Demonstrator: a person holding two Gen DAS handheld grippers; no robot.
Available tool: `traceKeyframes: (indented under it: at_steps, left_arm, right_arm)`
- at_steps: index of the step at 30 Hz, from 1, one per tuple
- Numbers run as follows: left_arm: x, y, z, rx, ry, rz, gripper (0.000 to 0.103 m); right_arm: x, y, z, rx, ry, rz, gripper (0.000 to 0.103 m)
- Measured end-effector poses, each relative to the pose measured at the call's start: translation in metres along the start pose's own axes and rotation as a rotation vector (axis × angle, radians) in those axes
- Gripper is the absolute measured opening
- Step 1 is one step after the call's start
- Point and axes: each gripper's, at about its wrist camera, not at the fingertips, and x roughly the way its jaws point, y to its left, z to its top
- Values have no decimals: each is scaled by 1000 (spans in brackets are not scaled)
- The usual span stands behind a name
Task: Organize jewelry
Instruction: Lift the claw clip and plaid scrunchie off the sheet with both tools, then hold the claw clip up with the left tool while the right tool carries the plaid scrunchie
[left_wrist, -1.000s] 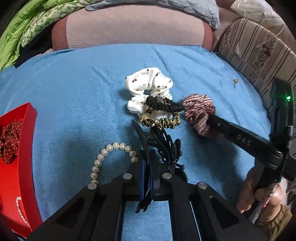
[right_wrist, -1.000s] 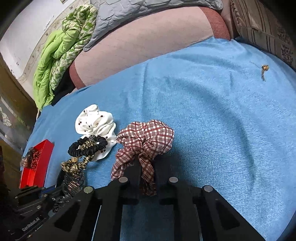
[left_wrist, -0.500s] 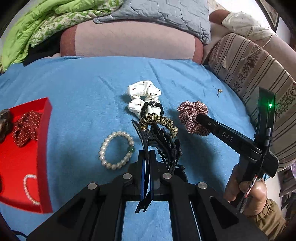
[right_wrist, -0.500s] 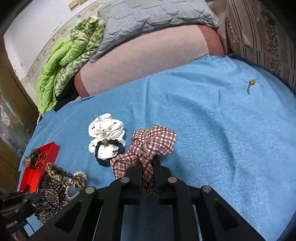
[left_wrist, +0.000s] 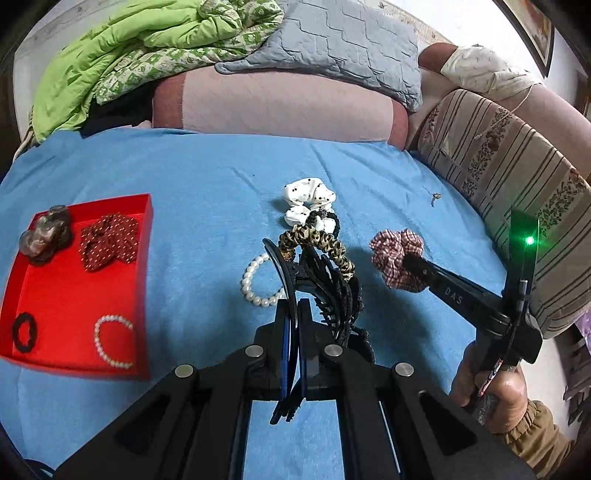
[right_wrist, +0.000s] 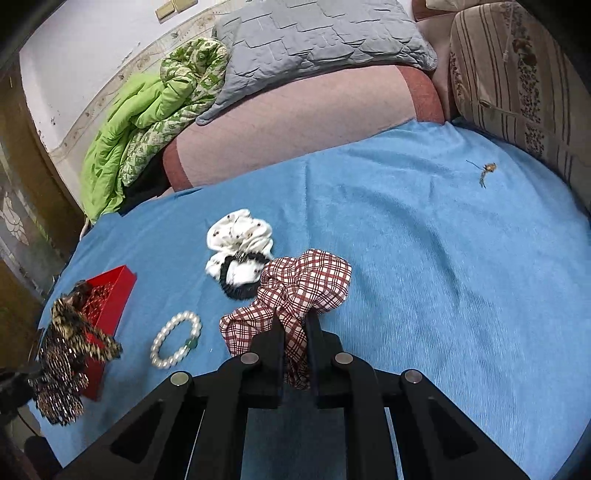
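Note:
My left gripper (left_wrist: 291, 310) is shut on a black claw hair clip (left_wrist: 317, 280), held above the blue cloth with a leopard-print scrunchie (left_wrist: 317, 242) hanging from it. My right gripper (right_wrist: 295, 328) is shut on a red plaid scrunchie (right_wrist: 303, 284), lifted off the cloth; it also shows in the left wrist view (left_wrist: 397, 258). A white dotted scrunchie (left_wrist: 308, 199) with a black hair tie (right_wrist: 240, 284) and a pearl bracelet (left_wrist: 258, 284) lie on the cloth. The red tray (left_wrist: 140, 258) at left holds two scrunchies, a black tie and a pearl bracelet.
A small earring (right_wrist: 485, 171) lies far right on the blue cloth (right_wrist: 424, 277). A pink bolster (left_wrist: 273, 107), a grey pillow, a green quilt and a striped cushion (left_wrist: 517, 177) border the bed.
Both grippers have risen and pulled back with their loads. The leopard scrunchie came off the pile with the clip. More of the red tray has come into view.

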Motion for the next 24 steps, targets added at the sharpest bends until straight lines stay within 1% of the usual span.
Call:
traceKeyframes:
  at_steps: [2, 3, 4, 5, 6, 7, 8, 10, 11, 12, 13, 14, 15, 16, 17, 18, 19, 20, 21, 22, 23, 24]
  left_arm:
    - [-4, -1, -3, 8, -7, 6, 4]
    - [-6, -7, -6, 47, -17, 48, 4]
    - [-6, -18, -9, 126, -28, 145, 4]
    - [-5, -28, -12, 195, -42, 222, 4]
    - [-3, -39, -17, 290, -58, 306, 4]
    - [1, -49, -22, 365, -51, 358, 4]
    - [7, -55, -26, 417, -26, 390, 4]
    - [14, -58, -30, 471, 22, 406, 4]
    - [16, -57, -31, 478, 52, 391, 4]
    - [15, -56, -32, 463, 79, 347, 4]
    - [8, -52, -28, 409, 93, 244, 4]
    - [1, -50, -25, 373, 82, 160, 4]
    - [-11, -49, -18, 327, 60, 54, 4]
    - [-17, -50, -14, 309, 48, 24, 4]
    - [-19, -52, -11, 308, 40, 37, 4]
    - [-16, -55, -9, 329, 45, 83, 4]
    - [-8, -56, -10, 348, 67, 118, 4]
    - [1, -54, -12, 354, 109, 141, 4]
    - [14, -50, -17, 347, 186, 140, 4]
    - [20, -47, -21, 340, 234, 116, 4]
    - [29, -45, -28, 330, 313, 70, 4]
    - [33, -43, -33, 319, 361, 32, 4]
  right_arm:
    - [-3, 1, -5, 4, 5, -2, 11]
    - [-4, 1, -7, 6, 8, -3, 11]
    - [-6, 2, -9, 8, 10, -5, 11]
    - [-7, 2, -10, 10, 9, -10, 11]
    - [-9, 2, -11, 12, 8, -15, 11]
    - [-10, 1, -12, 16, 6, -17, 11]
    - [-12, 0, -13, 20, 5, -21, 11]
    - [-13, -2, -14, 24, 3, -29, 11]
    - [-14, -3, -15, 27, 5, -32, 11]
    - [-14, -3, -15, 29, 6, -34, 11]
    - [-13, -3, -15, 30, 7, -36, 11]
    - [-13, -4, -16, 29, 8, -38, 11]
    - [-12, -4, -16, 29, 10, -36, 11]
    - [-12, -4, -16, 29, 10, -36, 11]
    - [-11, -5, -15, 31, 10, -34, 11]
    - [-11, -5, -15, 33, 10, -33, 11]
    - [-11, -6, -15, 35, 10, -32, 11]
    - [-11, -6, -15, 38, 10, -30, 11]
    - [-12, -7, -15, 41, 10, -29, 11]
    - [-12, -9, -15, 44, 9, -27, 11]
    - [-13, -9, -15, 47, 8, -26, 11]
    - [-12, -10, -14, 53, 10, -26, 11]
